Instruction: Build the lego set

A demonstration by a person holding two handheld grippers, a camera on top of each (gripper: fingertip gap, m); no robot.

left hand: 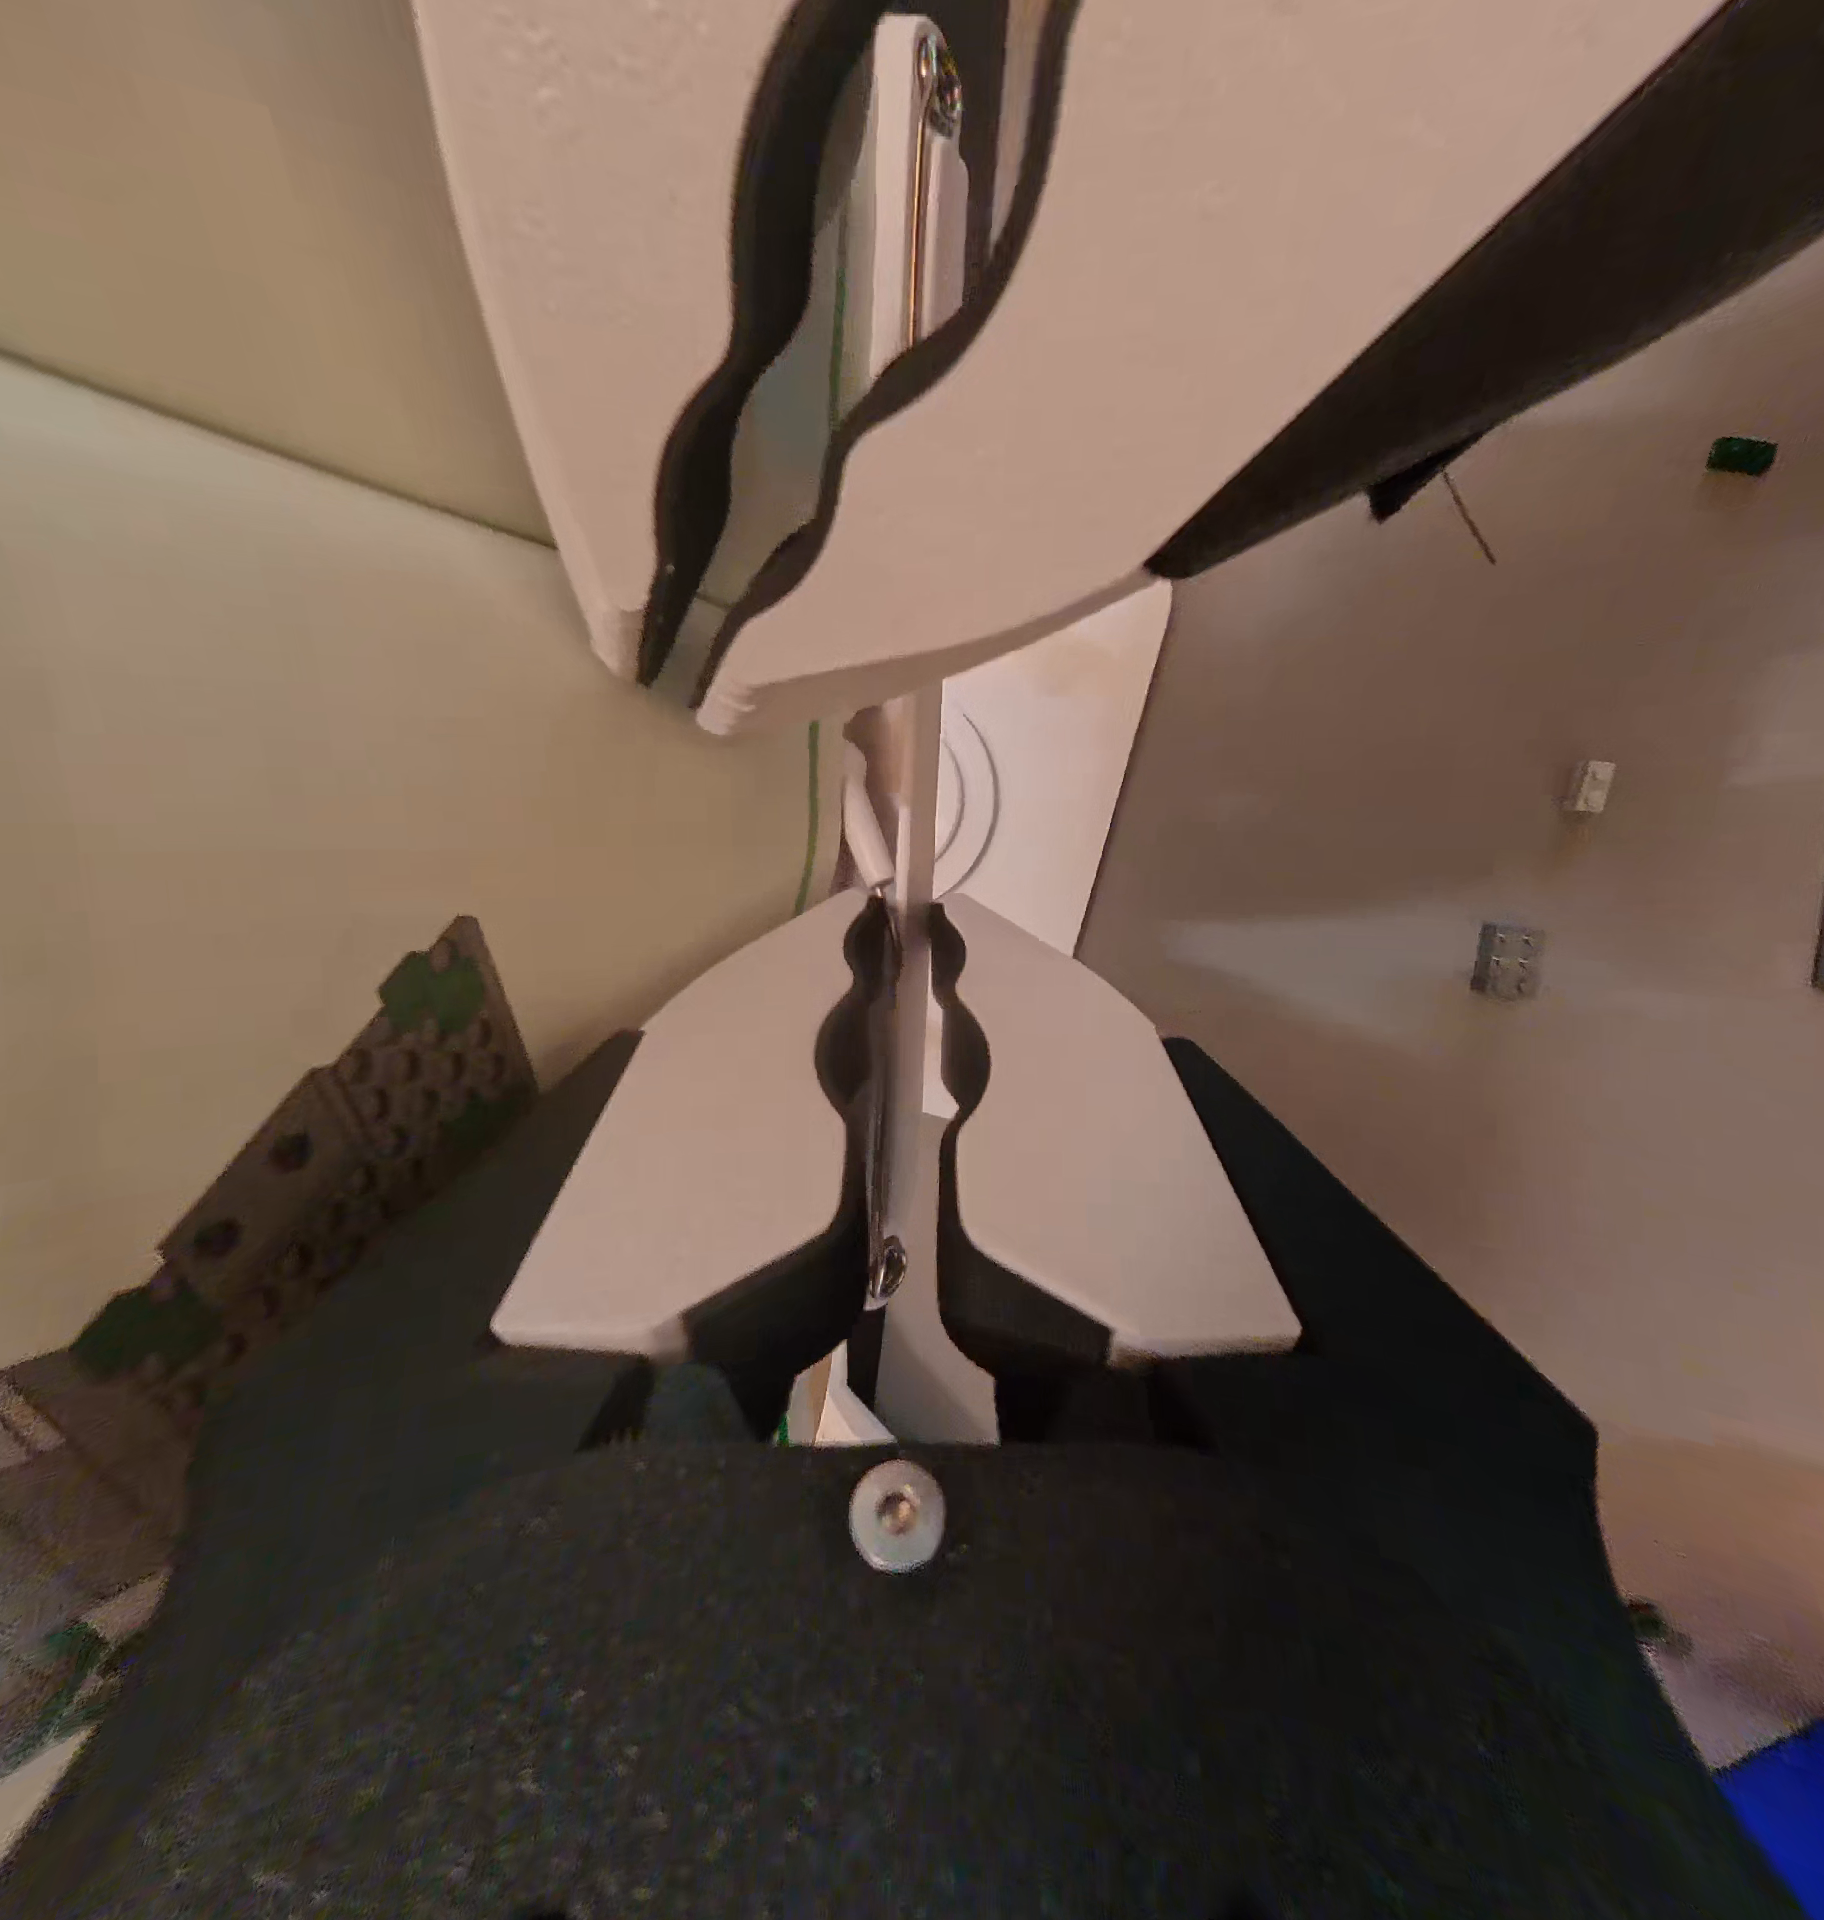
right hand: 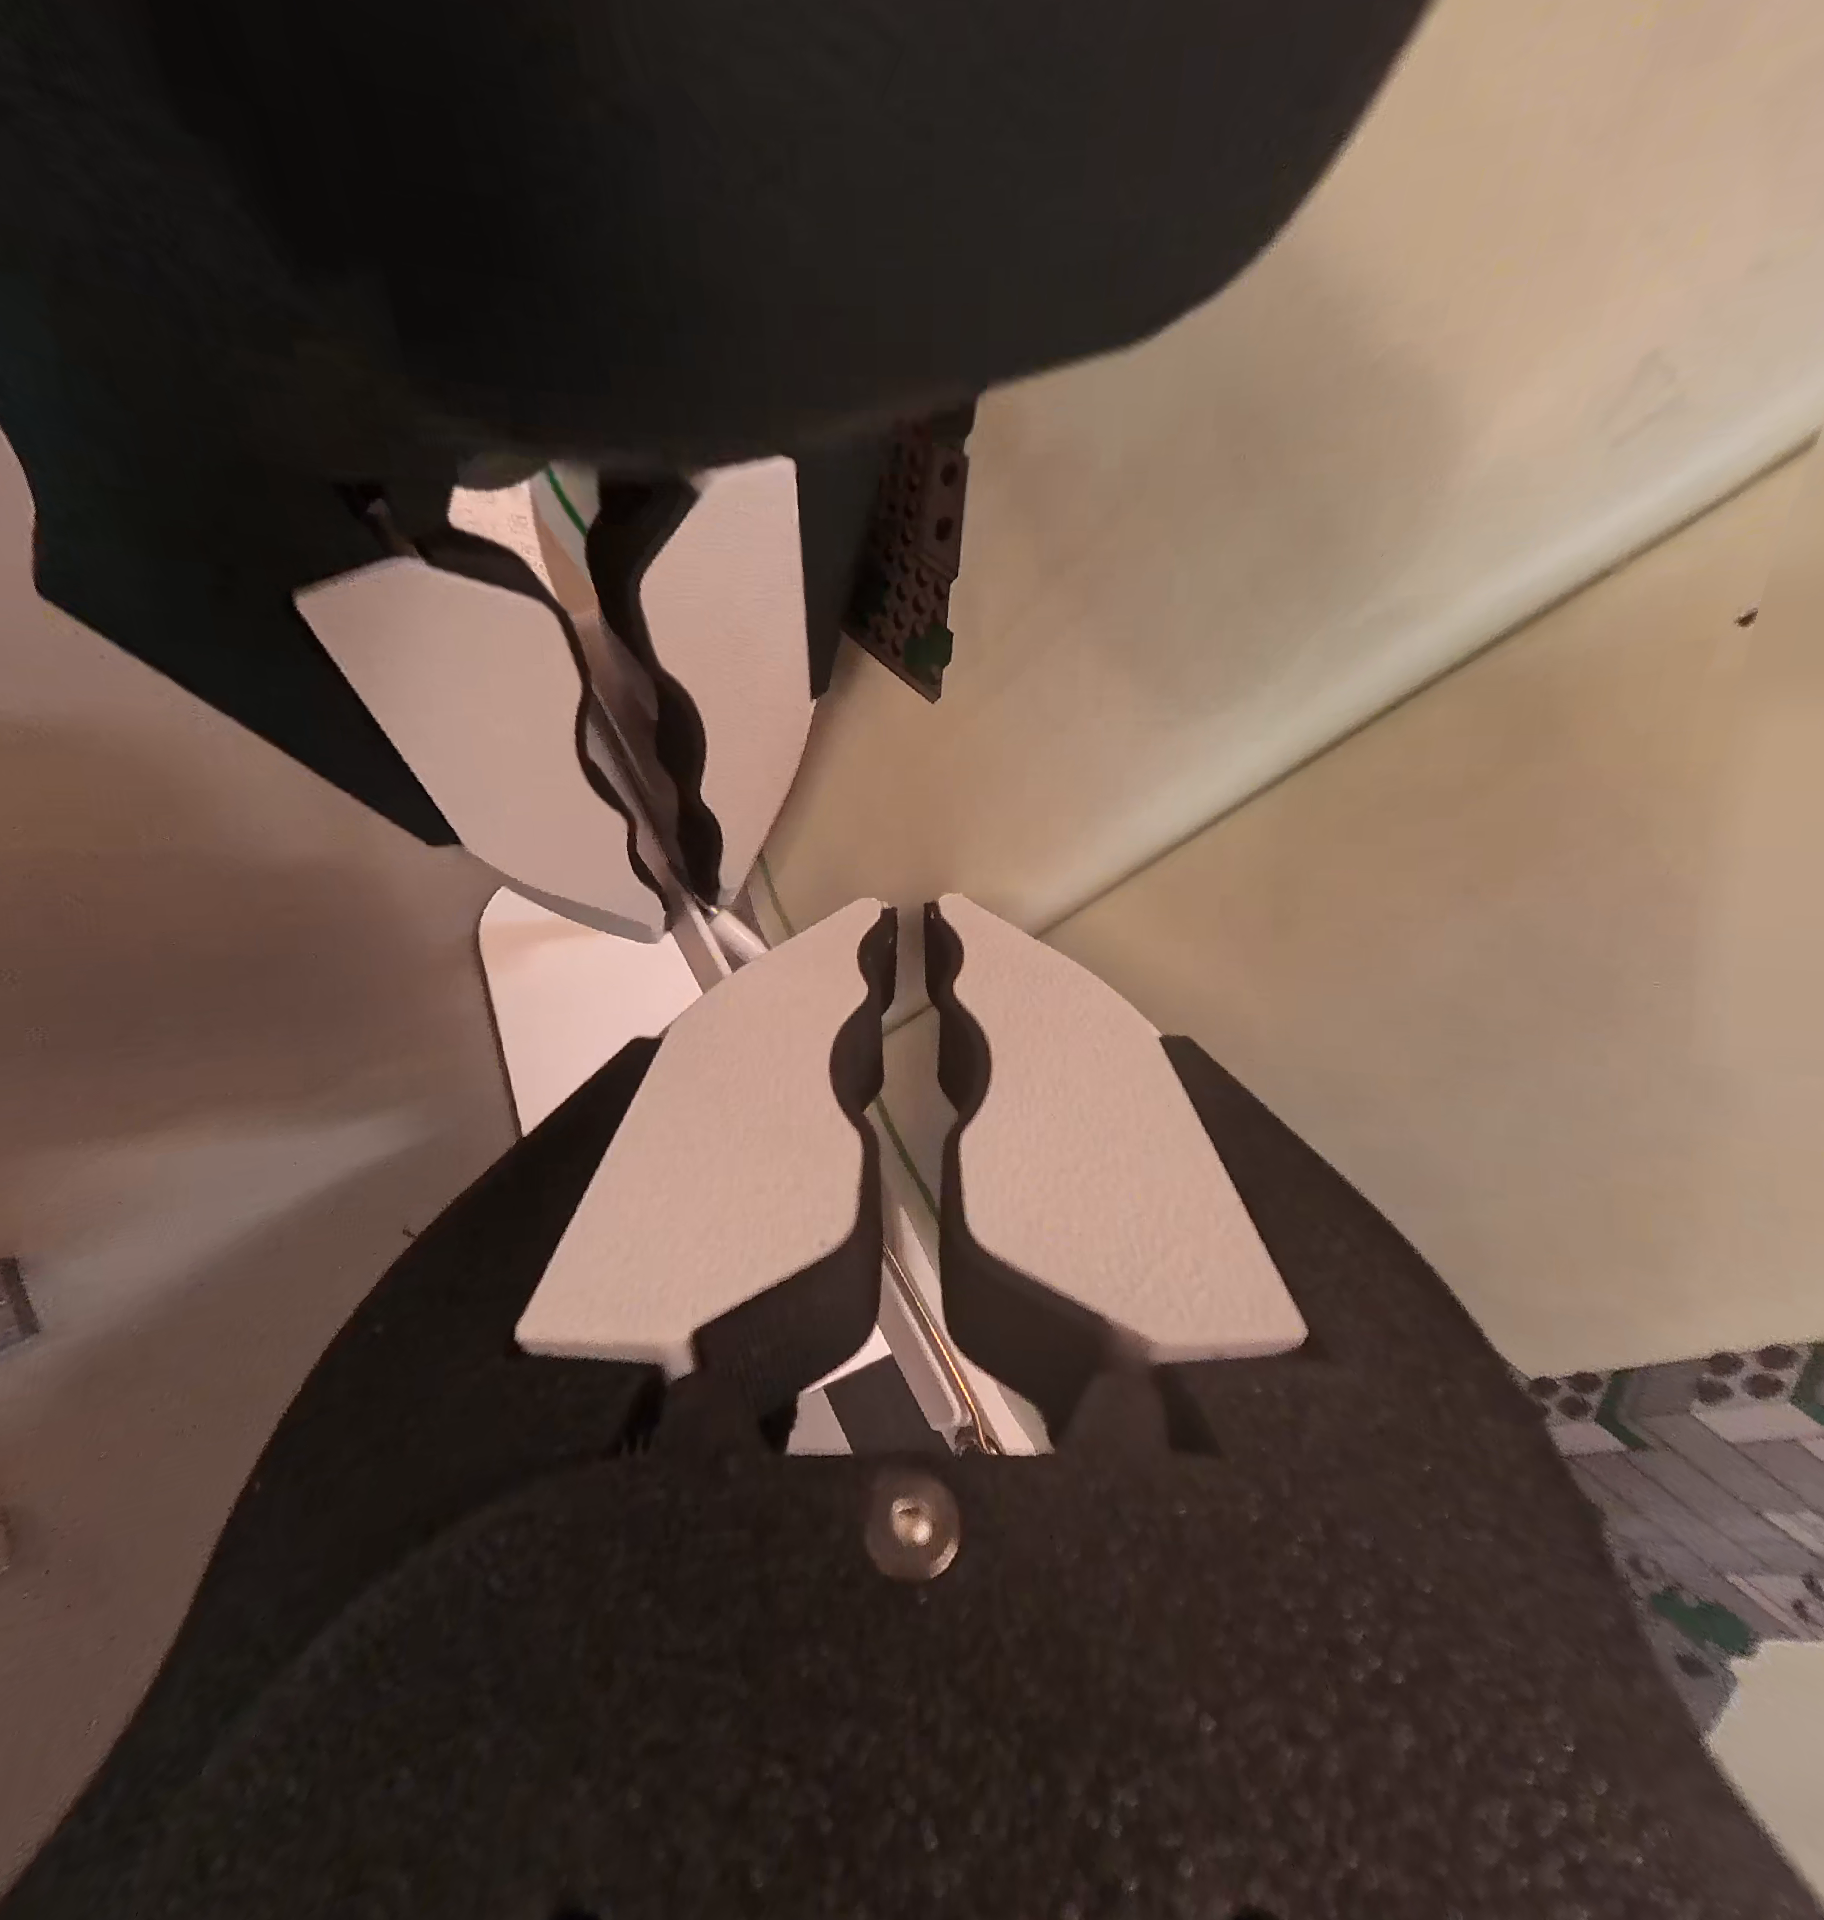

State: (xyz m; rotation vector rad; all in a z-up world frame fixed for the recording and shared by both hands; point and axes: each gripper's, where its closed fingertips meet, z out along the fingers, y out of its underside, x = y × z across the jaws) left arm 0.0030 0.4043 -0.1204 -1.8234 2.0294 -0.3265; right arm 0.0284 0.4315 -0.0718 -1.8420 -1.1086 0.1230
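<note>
The beige table (left hand: 212, 644) is the biggest thing here. On it, a dark studded lego plate (left hand: 388, 1132) lies left of the left gripper (left hand: 906, 914). Both grippers face each other and are clenched on one thin white booklet (left hand: 916, 831), which seems to be the stapled instructions; the right gripper (right hand: 906, 914) grasps the other end. Small loose bricks (left hand: 1507, 958) lie well apart. I think both should pull apart gently, without tearing the pages.
</note>
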